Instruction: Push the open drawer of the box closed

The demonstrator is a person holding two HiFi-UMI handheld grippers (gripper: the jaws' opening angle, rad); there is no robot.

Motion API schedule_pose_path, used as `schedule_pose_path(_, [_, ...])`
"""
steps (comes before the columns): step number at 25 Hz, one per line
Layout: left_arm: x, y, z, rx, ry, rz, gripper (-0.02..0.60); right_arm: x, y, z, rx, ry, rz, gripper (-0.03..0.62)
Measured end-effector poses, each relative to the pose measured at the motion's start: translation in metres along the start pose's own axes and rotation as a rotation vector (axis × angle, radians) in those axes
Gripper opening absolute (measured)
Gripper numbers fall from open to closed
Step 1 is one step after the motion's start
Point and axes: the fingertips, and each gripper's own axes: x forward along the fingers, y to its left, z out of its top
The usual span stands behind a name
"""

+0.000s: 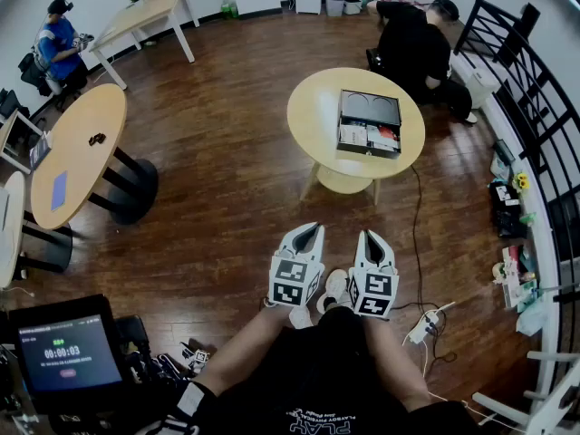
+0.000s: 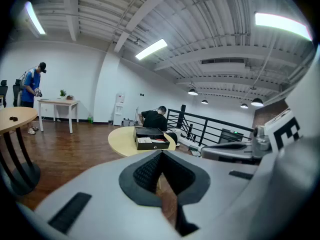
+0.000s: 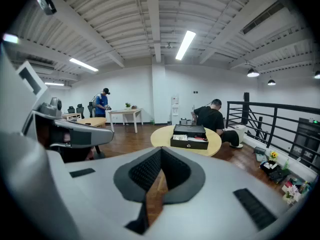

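Note:
The black box (image 1: 369, 123) sits on a round yellow table (image 1: 317, 120) across the wooden floor from me. Its drawer (image 1: 367, 140) is pulled out toward me, with papers and small items inside. Both grippers hang low over the person's knees, well short of the table. My left gripper (image 1: 313, 228) is shut and holds nothing, and so is my right gripper (image 1: 370, 236). From the left gripper (image 2: 161, 154) the box (image 2: 151, 138) shows small and far beyond the jaw tips. Ahead of the right gripper (image 3: 161, 151), the box (image 3: 190, 136) shows its drawer front.
A person in black (image 1: 412, 39) crouches just behind the round table. A black railing (image 1: 526, 89) runs along the right. Another round table (image 1: 77, 152) stands at the left, and a person in blue (image 1: 59, 48) is far left. A power strip with cables (image 1: 424, 324) lies on the floor.

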Motion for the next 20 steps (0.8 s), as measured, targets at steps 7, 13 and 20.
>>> schedule_pose_path(7, [0.044, 0.009, 0.012, 0.009, 0.013, 0.014, -0.003, 0.041, -0.023, 0.007, -0.053, 0.015, 0.008, 0.005])
schedule_pose_path(13, [0.08, 0.02, 0.017, -0.007, 0.037, 0.052, -0.003, 0.075, -0.049, 0.017, -0.06, 0.029, 0.025, 0.005])
schedule_pose_path(20, [0.116, 0.028, 0.029, -0.012, 0.059, 0.083, -0.003, 0.111, -0.068, 0.02, -0.051, 0.055, 0.062, 0.005])
